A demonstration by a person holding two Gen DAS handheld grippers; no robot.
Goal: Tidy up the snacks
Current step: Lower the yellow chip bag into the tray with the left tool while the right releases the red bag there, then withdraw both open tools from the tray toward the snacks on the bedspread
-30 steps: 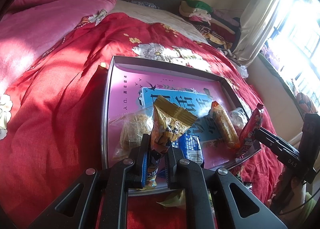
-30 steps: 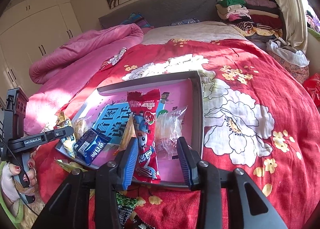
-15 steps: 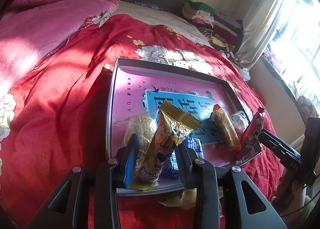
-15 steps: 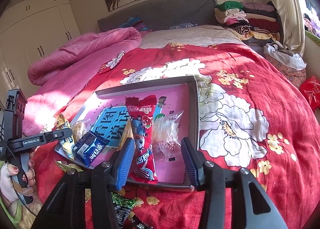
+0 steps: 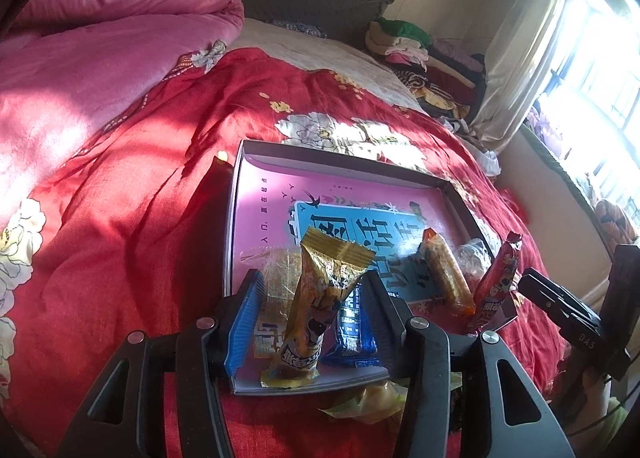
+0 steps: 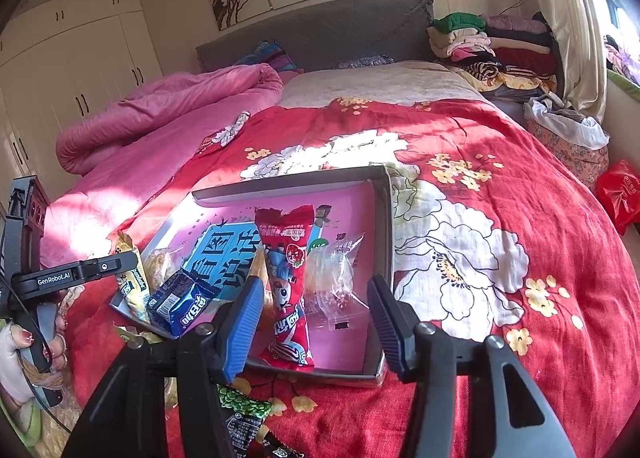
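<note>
The shallow grey-rimmed box [image 5: 236, 217] with a pink printed floor lies on the red floral bedspread [image 5: 120, 238] and holds the snacks. A second ago the left gripper [image 5: 312, 298] was clamped on the gold-wrapped snack [image 5: 316, 298]; now its jaws stand apart and are opening, and the packet stands between the blue pads, its lower end resting on the box's near edge. Whether either pad touches the wrapper I cannot tell.

The right gripper [image 6: 316, 318] was also narrower a second ago around the red snack packet [image 6: 288, 290]; its jaws are opening too, with gaps on both sides of the packet, which leans upright in the box's near right part.

Inside the box, a blue biscuit pack [image 5: 354, 330] lies just beside the gold snack, a clear-wrapped pastry [image 5: 280, 278] on its other side, an orange-wrapped bar [image 5: 444, 278] towards the middle, and a clear plastic bag [image 6: 336, 274] beside the red packet. A green packet [image 6: 240, 410] lies on the bedspread before the box.
</note>
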